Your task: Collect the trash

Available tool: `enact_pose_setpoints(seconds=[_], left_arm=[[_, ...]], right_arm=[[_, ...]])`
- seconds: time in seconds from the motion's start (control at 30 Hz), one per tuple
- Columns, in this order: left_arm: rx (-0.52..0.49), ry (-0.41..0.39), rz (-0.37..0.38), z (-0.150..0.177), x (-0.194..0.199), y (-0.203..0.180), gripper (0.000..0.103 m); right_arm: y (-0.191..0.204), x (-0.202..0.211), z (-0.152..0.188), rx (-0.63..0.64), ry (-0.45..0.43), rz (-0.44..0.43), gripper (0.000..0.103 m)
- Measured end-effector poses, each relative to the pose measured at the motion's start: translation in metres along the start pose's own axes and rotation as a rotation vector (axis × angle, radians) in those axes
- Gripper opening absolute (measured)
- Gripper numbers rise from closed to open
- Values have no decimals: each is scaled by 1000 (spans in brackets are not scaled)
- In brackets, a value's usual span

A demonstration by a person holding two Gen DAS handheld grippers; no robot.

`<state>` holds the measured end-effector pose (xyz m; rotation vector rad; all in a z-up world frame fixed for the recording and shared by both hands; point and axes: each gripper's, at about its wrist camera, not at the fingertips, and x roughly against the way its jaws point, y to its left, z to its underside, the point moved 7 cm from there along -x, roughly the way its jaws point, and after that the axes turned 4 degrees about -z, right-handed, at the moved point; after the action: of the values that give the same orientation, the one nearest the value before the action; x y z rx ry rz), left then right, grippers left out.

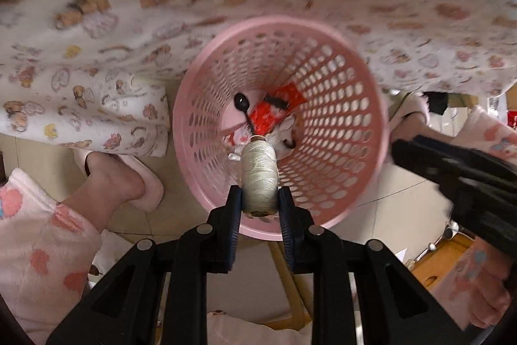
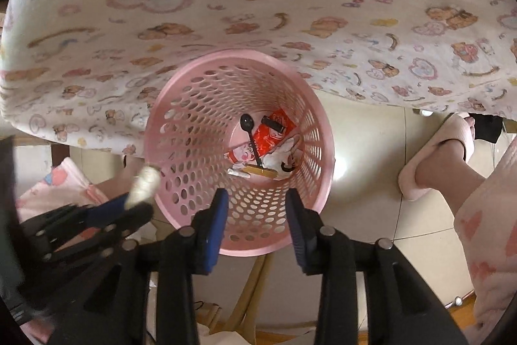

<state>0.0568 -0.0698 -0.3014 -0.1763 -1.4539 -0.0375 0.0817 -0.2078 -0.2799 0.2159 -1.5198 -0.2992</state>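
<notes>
The basket (image 2: 310, 131) is smooth pink plastic pierced with holes. Inside it, toward 12 o'clock, lie a glossy black plastic spoon (image 2: 248, 122) and a shiny red foil wrapper (image 2: 274, 131). The spool (image 1: 260, 177) is wound with matt off-white thread. The tablecloth (image 2: 258, 31) is soft printed fabric.

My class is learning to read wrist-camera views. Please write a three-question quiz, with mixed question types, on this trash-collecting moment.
1. True or false: the left gripper holds the spool of thread.
2. What is between the right gripper's jaws? A) a spoon B) nothing C) a wrapper
3. Fill in: the black spoon lies inside the pink ____.

Key: 1 true; 2 B; 3 basket. In the basket, the spoon lies partly on a red wrapper.
</notes>
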Motion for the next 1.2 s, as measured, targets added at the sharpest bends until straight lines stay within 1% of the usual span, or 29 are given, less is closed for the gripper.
enact_pose_setpoints(seconds=[0.1, 0.27, 0.43, 0.5, 0.57, 0.6, 0.7, 0.8, 0.97, 1.03, 1.1, 1.2], left_arm=[[-2, 36, -12, 3, -17, 3, 21], [5, 72, -63, 3, -38, 11, 22], [40, 135, -29, 8, -52, 15, 22], [31, 135, -49, 9, -53, 14, 22], [17, 128, -71, 9, -53, 13, 25], [13, 122, -73, 8, -51, 12, 27], [17, 109, -73, 8, -44, 12, 28], [33, 82, -71, 5, -32, 12, 29], [33, -22, -73, 0, 8, 11, 30], [24, -83, -72, 0, 30, 9, 31], [-4, -143, -54, 0, 52, 3, 31], [-39, -250, -59, 0, 86, -5, 31]], right_arm=[[6, 6, 1, 17, -12, 0, 42], [6, 10, 1, 23, -19, 1, 48], [-5, 10, 3, -12, -7, 4, 49], [-7, 10, 4, -15, -7, 6, 49], [-6, 11, 4, -6, -11, 18, 49], [-6, 12, 3, 0, -15, 23, 49], [-5, 15, 3, 8, -21, 20, 49], [-4, 20, 3, 13, -31, 11, 49], [1, 34, 4, 28, -64, 4, 49], [4, 43, 4, 34, -90, 6, 49], [8, 53, 5, 50, -119, 6, 49], [21, 78, 6, 112, -206, 32, 49]])
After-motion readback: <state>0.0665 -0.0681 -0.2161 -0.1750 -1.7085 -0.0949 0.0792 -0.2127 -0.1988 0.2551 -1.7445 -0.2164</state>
